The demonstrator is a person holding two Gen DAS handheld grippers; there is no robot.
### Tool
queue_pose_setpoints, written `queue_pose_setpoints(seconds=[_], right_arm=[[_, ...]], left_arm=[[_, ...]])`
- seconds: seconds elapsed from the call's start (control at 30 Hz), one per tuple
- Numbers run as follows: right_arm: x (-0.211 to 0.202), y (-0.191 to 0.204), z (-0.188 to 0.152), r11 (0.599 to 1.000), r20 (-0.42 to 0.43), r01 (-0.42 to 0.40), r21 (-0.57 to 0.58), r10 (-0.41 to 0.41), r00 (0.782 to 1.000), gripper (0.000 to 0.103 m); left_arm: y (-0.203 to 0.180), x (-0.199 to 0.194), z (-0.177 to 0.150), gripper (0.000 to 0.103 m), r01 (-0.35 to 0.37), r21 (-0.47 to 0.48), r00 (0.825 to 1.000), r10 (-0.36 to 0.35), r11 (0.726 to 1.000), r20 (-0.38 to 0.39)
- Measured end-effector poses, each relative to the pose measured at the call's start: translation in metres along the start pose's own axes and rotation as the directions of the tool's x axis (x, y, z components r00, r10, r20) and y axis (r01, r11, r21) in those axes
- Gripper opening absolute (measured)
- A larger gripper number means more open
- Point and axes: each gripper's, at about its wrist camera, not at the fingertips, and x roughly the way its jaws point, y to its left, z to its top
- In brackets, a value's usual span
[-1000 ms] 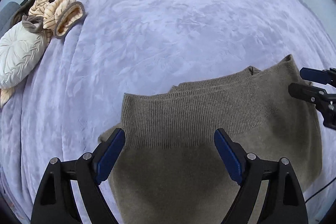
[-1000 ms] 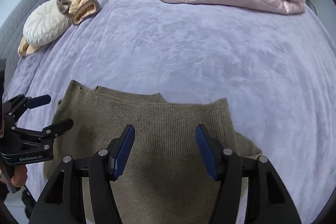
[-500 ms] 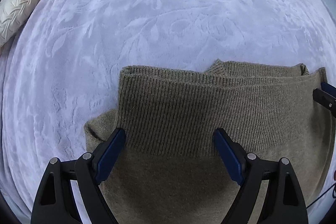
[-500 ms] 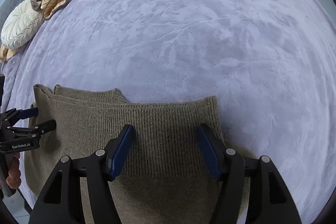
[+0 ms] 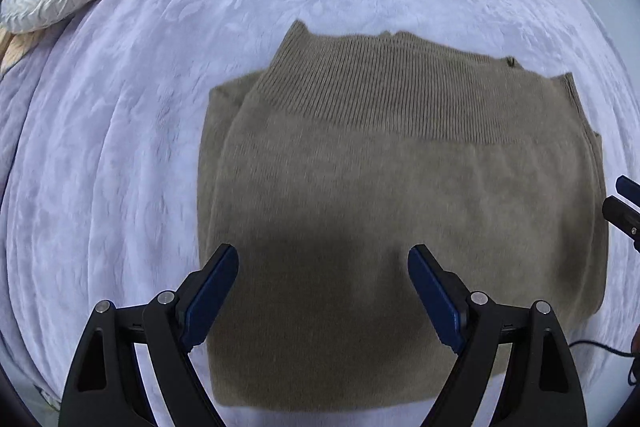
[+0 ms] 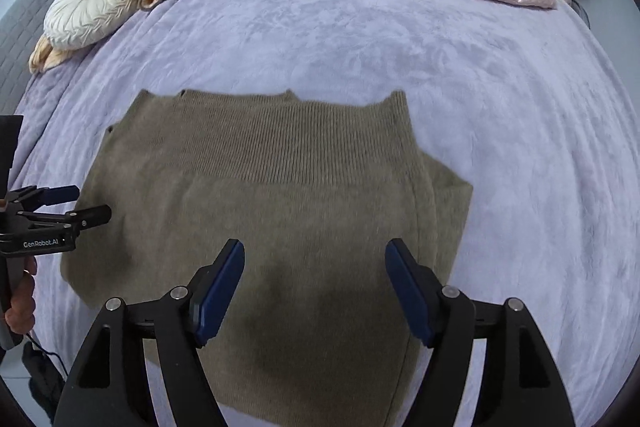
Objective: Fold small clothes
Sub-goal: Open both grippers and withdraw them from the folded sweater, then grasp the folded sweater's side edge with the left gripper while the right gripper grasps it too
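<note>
Lavender bedspread carries the folded olive sweater at its near edge. Both the left gripper and right gripper hover spread apart, empty; a careless pinch could drag layers askew.

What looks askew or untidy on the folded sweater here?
The sweater lies flat on the blanket, but its layers do not line up: a lower layer sticks out past the ribbed band at one side, and the far edge is stepped. Both claws are open above it. No damage shows.
</note>
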Motion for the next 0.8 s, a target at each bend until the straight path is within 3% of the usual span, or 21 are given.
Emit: queue_pose_setpoints(seconds=[0.2,0.37,0.5,0.63,0.73,0.8], right_arm=[[0.034,0.000,-0.057,1.000,-0.158,-0.009,0.015,0.012,0.987,0.076],[0.031,0.002,-0.075,0.999,-0.168,0.032,0.004,-0.031,0.985,0.077],[0.004,0.005,-0.087,0.998,-0.167,0.051,0.030,-0.045,0.985,0.077],[-0.026,0.000,-0.102,0.994,-0.151,0.064,0.084,-0.051,0.987,0.077],[-0.042,-0.001,-0.105,0.990,-0.151,0.069,0.125,-0.049,0.987,0.077],[-0.051,0.003,-0.105,0.987,-0.153,0.078,0.138,-0.056,0.987,0.077]], left_arm=[[0.024,0.028,-0.066,0.088,-0.024,-0.051,0.994,0.019,0.998,-0.105],[0.029,0.019,-0.096,0.088,-0.027,-0.056,0.995,0.022,0.998,-0.098],[0.054,0.007,-0.122,0.088,0.012,-0.159,0.994,-0.029,0.987,-0.101],[0.086,-0.001,-0.139,0.088,0.071,-0.288,0.991,-0.100,0.955,-0.087],[0.109,-0.002,-0.133,0.088,0.142,-0.349,0.986,-0.165,0.926,-0.037],[0.134,-0.004,-0.118,0.088,0.225,-0.375,0.970,-0.241,0.899,0.004]])
